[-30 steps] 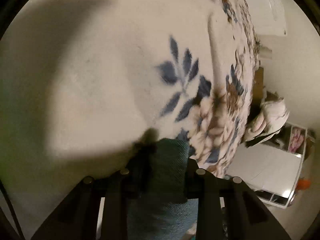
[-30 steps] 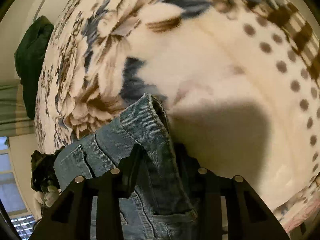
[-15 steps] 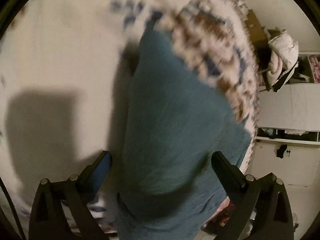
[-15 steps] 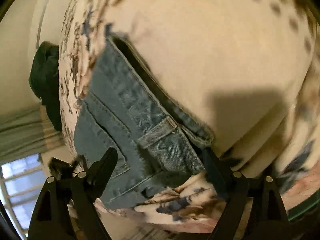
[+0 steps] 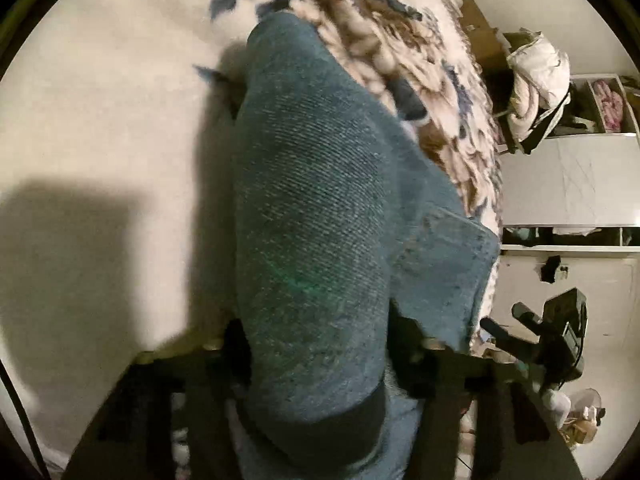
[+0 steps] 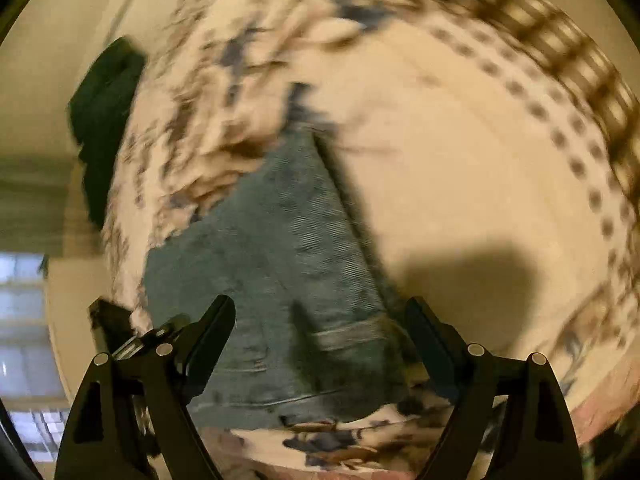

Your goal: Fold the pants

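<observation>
- The left gripper (image 5: 316,340) is seen closed on a thick fold of the blue denim pants (image 5: 316,208); the cloth bulges up between the two fingers (image 5: 236,344) and hides their tips.
- Beyond that fold, the pants are laid on the bed, with a hem corner (image 5: 452,264) lying to the right near the bed's edge.
- The right gripper (image 6: 320,340) is held with its jaws spread wide, nothing being gripped; the waist end of the pants (image 6: 280,264) lies below and between the fingers.
- The pants rest on a cream blanket (image 5: 100,100) with blue and brown flowers, on which the grippers' shadows are cast.
- A dark green cloth (image 6: 104,120) is seen at the far edge of the bed in the blurred right wrist view.
- White cabinets (image 5: 568,180) and a bundle of pale bedding (image 5: 536,76) are seen beside the bed.
</observation>
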